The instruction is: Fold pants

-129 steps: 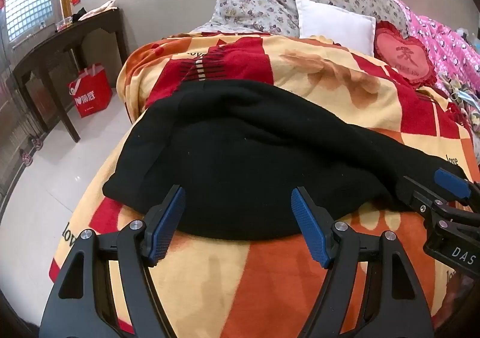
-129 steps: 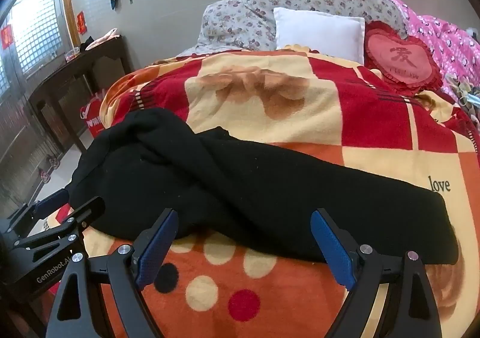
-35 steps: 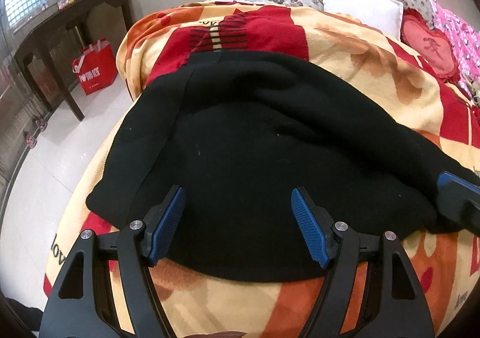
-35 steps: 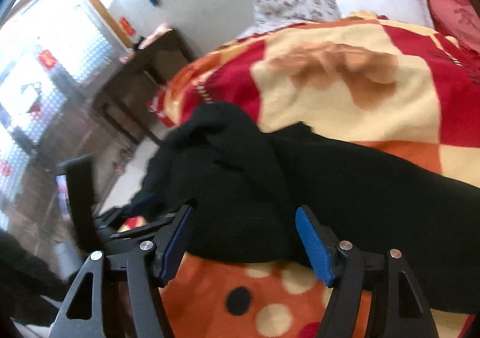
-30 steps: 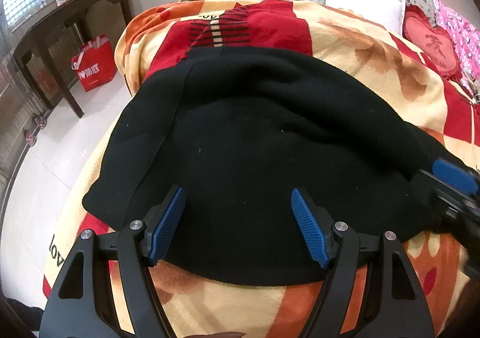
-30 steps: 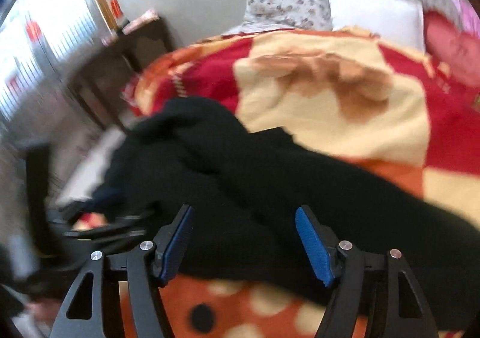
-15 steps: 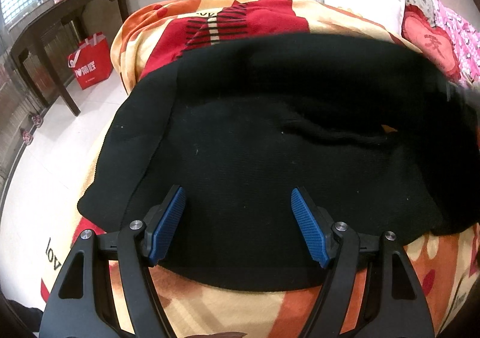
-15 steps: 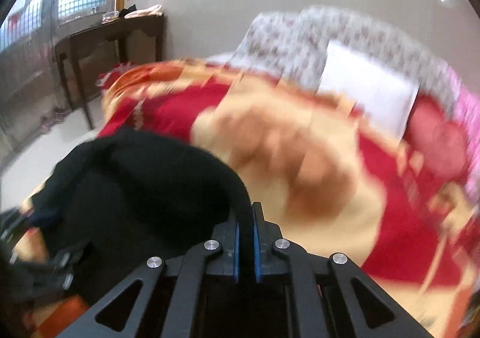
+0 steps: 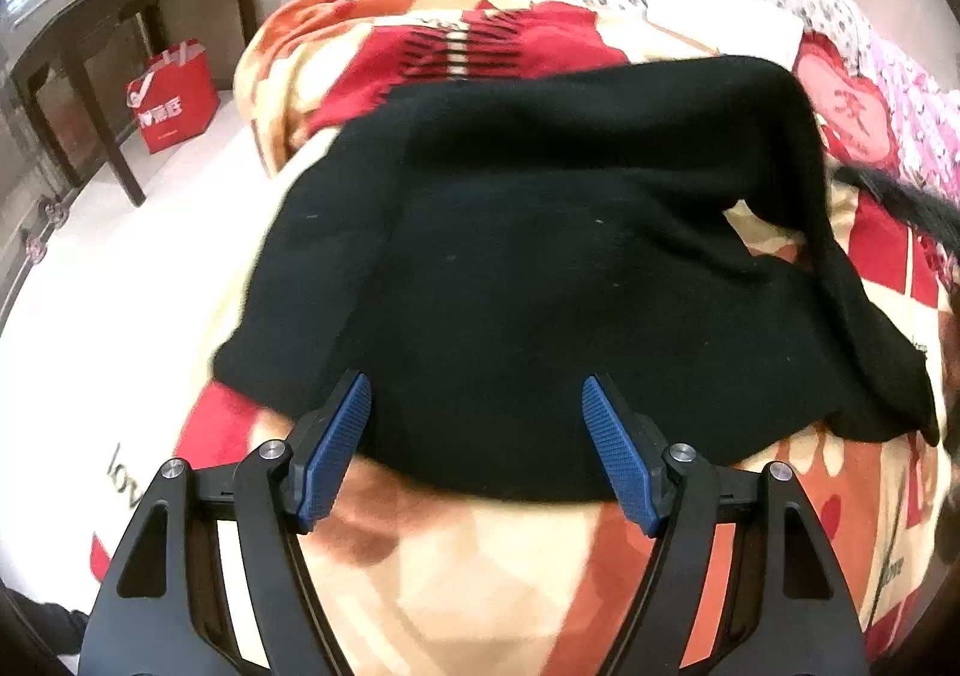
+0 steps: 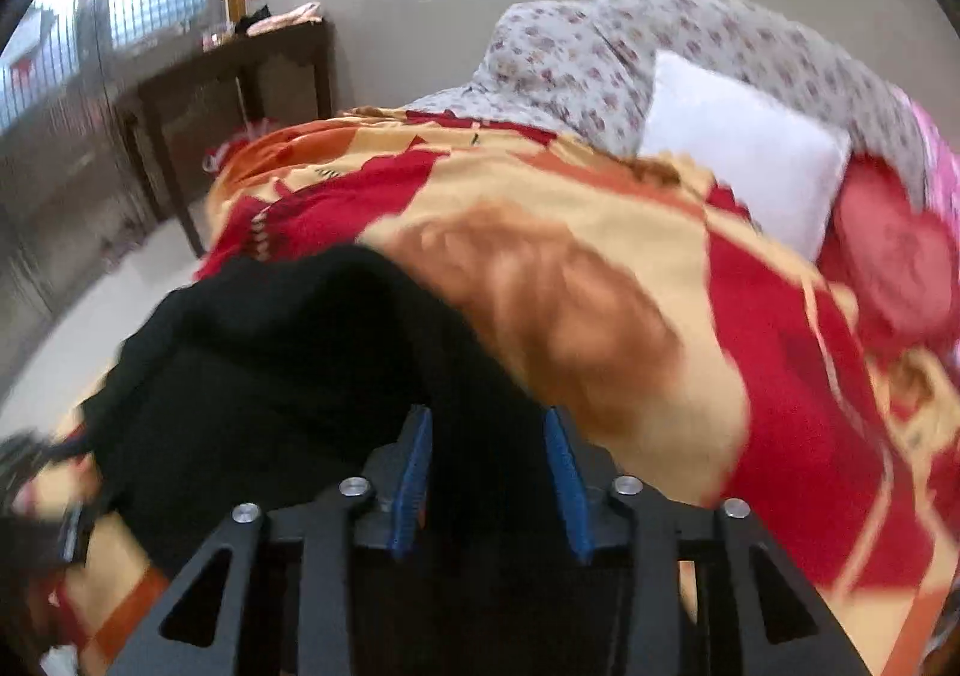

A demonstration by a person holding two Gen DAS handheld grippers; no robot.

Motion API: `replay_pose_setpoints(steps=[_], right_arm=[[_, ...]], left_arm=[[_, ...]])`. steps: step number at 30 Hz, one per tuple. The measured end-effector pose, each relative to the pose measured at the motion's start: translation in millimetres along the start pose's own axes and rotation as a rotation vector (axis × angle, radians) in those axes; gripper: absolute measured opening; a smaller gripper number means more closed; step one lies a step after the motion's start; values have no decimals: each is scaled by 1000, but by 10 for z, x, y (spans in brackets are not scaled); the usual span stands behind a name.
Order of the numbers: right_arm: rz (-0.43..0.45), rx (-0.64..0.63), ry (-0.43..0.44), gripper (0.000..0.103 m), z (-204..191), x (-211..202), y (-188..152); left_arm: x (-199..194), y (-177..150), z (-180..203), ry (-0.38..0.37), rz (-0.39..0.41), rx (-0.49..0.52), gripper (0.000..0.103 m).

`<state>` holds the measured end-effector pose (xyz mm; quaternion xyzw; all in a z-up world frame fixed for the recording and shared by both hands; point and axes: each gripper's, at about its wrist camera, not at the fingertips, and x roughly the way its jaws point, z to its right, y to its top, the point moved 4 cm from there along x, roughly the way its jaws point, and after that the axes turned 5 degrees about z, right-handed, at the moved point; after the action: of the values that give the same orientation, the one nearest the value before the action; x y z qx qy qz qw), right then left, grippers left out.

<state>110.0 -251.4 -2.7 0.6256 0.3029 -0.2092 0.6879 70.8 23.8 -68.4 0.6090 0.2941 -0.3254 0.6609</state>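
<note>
Pants (image 9: 540, 304), black knit, lie spread on the patterned blanket (image 9: 456, 568) over the bed, near its foot end

Left gripper (image 9: 477, 451): fingers wide apart, blue pads (image 9: 333, 451) hovering at the near hem of the pants, nothing between them. Fabric edge runs just beyond the pad tips

Right gripper (image 10: 487, 481): jaws partly apart, a strip of the black fabric running up between the two blue pads (image 10: 414, 481). Gap shows on both sides of the cloth; whether the pads actually pinch it, cannot tell. View is motion-blurred

In the left wrist view the far right part of the pants is raised off the bed in a fold, arching over the flat layer, with a patch of blanket visible under the arch

Further out: white pillow (image 10: 744, 154) and floral bedding (image 10: 588, 58) at the head of the bed, red heart cushion (image 9: 849, 115) just beside the pillow. Dark wooden table (image 9: 90, 34) against the wall to the left, red shopping bag (image 9: 171, 103) on the floor under it
</note>
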Motion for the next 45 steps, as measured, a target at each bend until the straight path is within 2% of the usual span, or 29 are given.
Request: replay_pose_setpoints(steps=[4,7,8,12,13,14,15,16,17,19,21,23,25,27,29,31,35,37,39,41,43,44,45], right_arm=[[-32,26,-40,45,145,-313,-580],[-73,107,15,45,128,-333,-924],[-85,144,56,45,87,-325,-1006],[-88,294,327,45,-109,-359,-1164],[-109,286,335,45,-133,-315,-1188],[-132,274,272,45,-73,-236,-1207],[-126,283,230,37,36,-183,-1196],[-115,310,232,37,135,-161,-1161],[-105,344,191,37,312,-136,-1106],[-58,321,54,37,599,-115,-956],[-19,300,-124,38,926,-27,-753],[-2,302,-226,38,1190,92,-617],[-59,381,-173,38,1317,179,-615],[-18,420,-92,38,1246,-37,-657],[19,391,-77,38,1099,-352,-772],[25,388,-66,40,996,-608,-956],[-2,481,101,42,778,-973,-1564],[-25,521,174,43,654,-957,-1731],[-59,530,198,43,552,-828,-1774],[-74,524,210,43,486,-719,-1723],[-44,543,308,43,419,-614,-1579],[-56,573,348,43,409,-502,-1521],[-78,584,338,43,416,-411,-1492]], left_arm=[[-77,-70,-162,23,1,-22,74],[-88,-163,-251,47,-13,-31,74],[-87,-188,-290,61,-19,-34,74],[-119,-243,-388,82,-21,-46,74],[-129,-248,-409,82,-20,-52,74],[-132,-253,-425,79,-18,-61,74],[-131,-258,-432,72,-20,-68,74],[-128,-267,-430,63,-26,-74,74],[-116,-268,-424,53,-32,-80,74],[-98,-285,-411,37,-47,-89,74],[-70,-301,-398,27,-62,-95,74],[-38,-316,-391,22,-77,-105,74],[-8,-335,-392,9,-94,-123,74],[-15,-341,-410,16,-91,-127,74],[-18,-330,-465,14,-84,-151,74],[-15,-311,-519,4,-79,-190,74],[-3,-253,-635,-15,-60,-288,74],[21,-220,-649,-9,-49,-310,74],[54,-175,-610,-2,-50,-297,74],[68,-156,-546,-13,-57,-284,74],[65,-167,-492,-17,-62,-274,74],[72,-164,-470,-17,-63,-266,74],[80,-162,-444,-13,-66,-259,74]])
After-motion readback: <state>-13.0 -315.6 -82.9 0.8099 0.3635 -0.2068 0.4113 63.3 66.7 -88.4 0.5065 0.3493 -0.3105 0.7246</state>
